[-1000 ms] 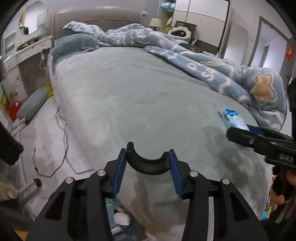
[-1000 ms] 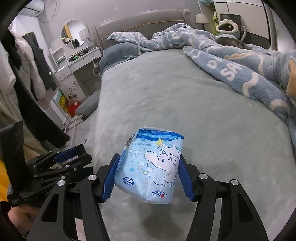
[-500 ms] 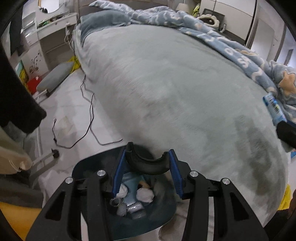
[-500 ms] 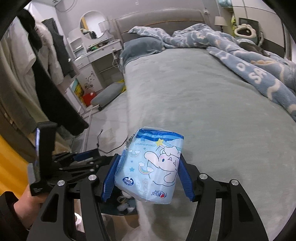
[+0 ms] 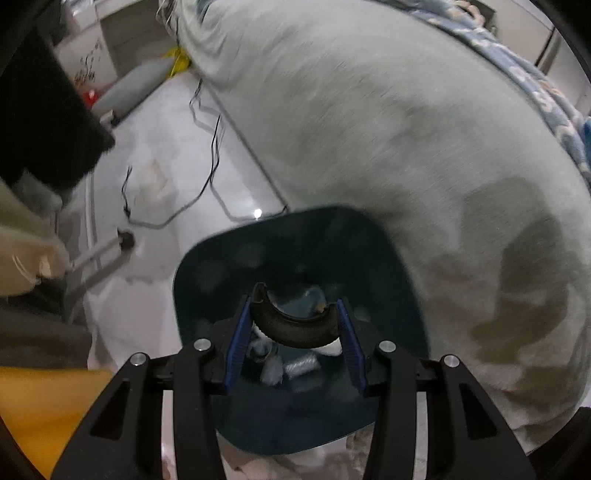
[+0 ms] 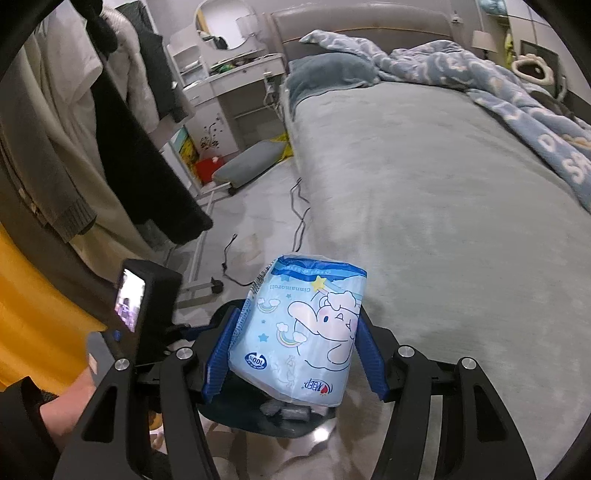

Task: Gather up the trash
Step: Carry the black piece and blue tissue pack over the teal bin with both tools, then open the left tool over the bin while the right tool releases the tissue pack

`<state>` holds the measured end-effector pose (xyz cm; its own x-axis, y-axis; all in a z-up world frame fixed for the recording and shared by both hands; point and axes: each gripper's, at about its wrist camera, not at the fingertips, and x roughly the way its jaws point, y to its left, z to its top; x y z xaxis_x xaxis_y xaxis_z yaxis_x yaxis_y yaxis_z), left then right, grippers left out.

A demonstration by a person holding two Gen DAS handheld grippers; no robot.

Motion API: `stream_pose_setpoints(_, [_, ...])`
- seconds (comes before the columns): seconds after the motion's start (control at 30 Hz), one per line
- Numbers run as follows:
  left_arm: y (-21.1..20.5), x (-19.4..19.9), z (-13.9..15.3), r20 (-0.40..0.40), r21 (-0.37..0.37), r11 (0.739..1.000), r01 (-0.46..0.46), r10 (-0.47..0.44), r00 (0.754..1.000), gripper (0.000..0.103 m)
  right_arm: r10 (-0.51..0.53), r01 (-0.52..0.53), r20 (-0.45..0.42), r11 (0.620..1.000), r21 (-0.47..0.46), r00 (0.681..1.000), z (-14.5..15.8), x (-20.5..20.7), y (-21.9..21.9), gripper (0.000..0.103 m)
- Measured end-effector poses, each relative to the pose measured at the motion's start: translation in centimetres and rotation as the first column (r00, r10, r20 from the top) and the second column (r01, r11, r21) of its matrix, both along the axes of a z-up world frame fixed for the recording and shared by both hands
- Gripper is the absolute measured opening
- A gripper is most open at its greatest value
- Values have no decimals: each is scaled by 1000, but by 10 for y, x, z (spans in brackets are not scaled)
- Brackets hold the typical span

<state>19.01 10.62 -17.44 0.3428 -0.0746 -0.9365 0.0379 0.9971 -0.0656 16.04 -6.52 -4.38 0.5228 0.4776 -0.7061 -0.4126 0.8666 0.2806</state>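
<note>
Tissue pack (image 6: 303, 332) clamped in right gripper (image 6: 295, 354) above bin (image 6: 266, 421).

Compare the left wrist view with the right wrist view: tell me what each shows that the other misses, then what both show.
Only the left wrist view shows the black curved piece gripped in the left tool and the open inside of the dark bin. Only the right wrist view shows the blue cartoon tissue pack clamped in the right tool, the mirror and hanging clothes. Both show the bin with wrappers, the grey bed and floor cable.
</note>
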Motion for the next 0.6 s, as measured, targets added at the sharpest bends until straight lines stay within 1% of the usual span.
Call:
stream_pose_setpoints(0.13, [13,-3,-21,-79,-12,1000,-15,14,997,49,22,-22,-13,1000,0,1000,-6,3,20,62])
stream_pose_setpoints(0.23, [24,-6,-33,-127,-48,998,-40,33,991,49,31,-32,-26,999,-4,999,-11,7,30,62])
stream_pose_setpoints(0.33, [36,-7,-40,-156,-97,993,-62,47,987,50,40,-40,-37,999,-13,999,-17,11,43,62])
stream_pose_setpoints(0.43, [47,-8,-44,-170,-132,988,-80,57,984,55,38,-39,-52,999,-20,998,-23,16,52,62])
stream_pose_setpoints(0.47, [49,-9,-44,-174,-146,986,-84,58,983,60,37,-39,-58,999,-23,998,-25,17,55,62])
stream_pose_setpoints(0.5, [53,-10,-45,-173,-156,984,-84,56,983,67,37,-39,-64,999,-26,997,-28,19,56,62])
stream_pose_setpoints(0.57, [60,-12,-44,-174,-191,978,-79,46,984,74,40,-43,-87,999,-32,995,-35,22,63,62])
stream_pose_setpoints(0.6, [61,-12,-44,-175,-199,977,-78,43,984,75,42,-45,-97,998,-36,994,-39,22,67,62])
